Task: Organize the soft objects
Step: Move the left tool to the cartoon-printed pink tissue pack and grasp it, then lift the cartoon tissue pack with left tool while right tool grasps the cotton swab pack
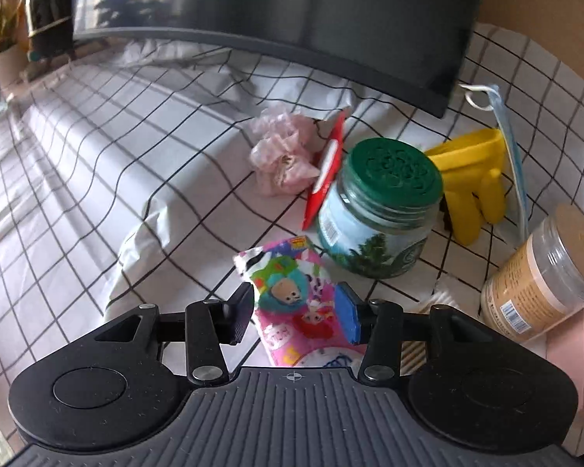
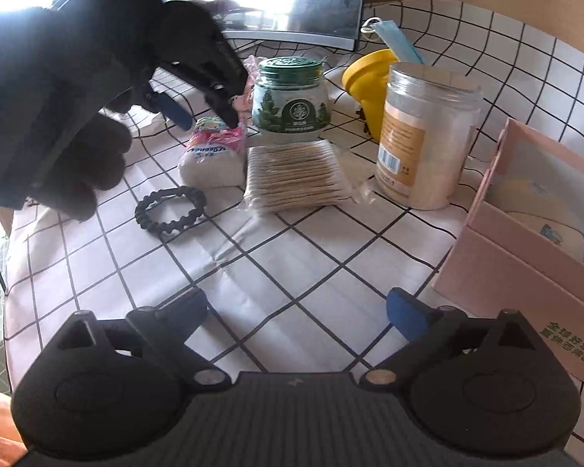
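A colourful cartoon tissue pack lies on the checked tablecloth, between the fingers of my left gripper. The jaws straddle the pack's sides; a firm grip cannot be told. In the right wrist view the same pack lies under the left gripper, held by a black-gloved hand. My right gripper is open and empty above bare cloth. Other soft things are a crumpled pink bag, a yellow rubber glove, a blue face mask and a black hair tie.
A green-lidded jar stands just beyond the pack, a red packet leaning behind it. A clear jar and a cotton swab pack sit nearby. An open pink box is at right. A monitor stands at the back.
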